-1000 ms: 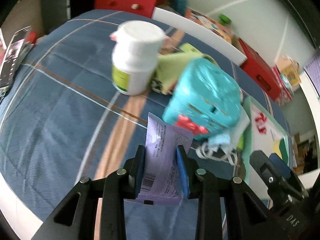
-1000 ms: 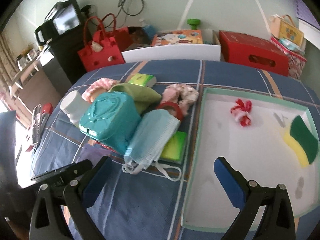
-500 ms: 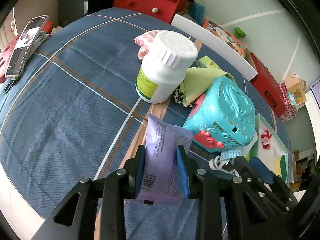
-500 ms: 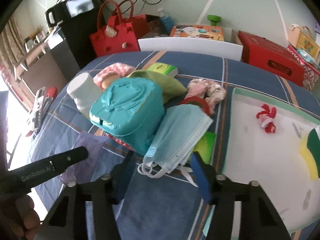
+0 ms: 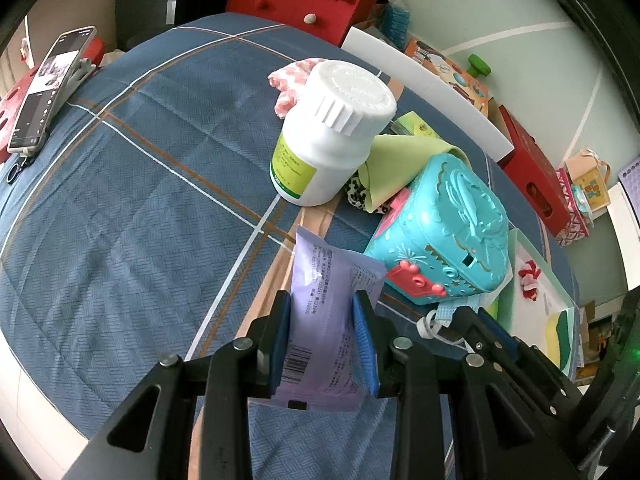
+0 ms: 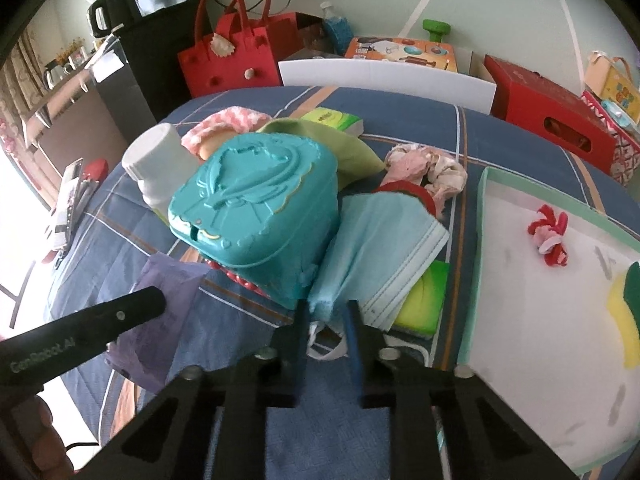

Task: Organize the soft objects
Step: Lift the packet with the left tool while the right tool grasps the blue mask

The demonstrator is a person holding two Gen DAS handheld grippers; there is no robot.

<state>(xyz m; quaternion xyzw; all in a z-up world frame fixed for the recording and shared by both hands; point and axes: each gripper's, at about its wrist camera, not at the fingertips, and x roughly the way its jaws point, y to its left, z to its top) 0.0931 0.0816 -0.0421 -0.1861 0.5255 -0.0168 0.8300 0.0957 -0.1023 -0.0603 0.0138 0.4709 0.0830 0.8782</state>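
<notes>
A purple packet stands between the pads of my left gripper, which is shut on it just above the blue plaid cloth. My right gripper is closing. The near corner of a light blue face mask and its white ear loop fill the gap between the pads. The mask leans against a teal toy box and lies over a green pack. A pink scrunchie and a green cloth lie behind it.
A white tray with a mint rim at the right holds a red-and-white scrunchie and a yellow-green sponge. A white bottle stands left of the teal box. A phone lies at the far left edge.
The right jaws went from wide open to narrow around the mask's near corner, and that gripper moved in and down toward the pile. The left gripper kept its hold on the purple packet.
</notes>
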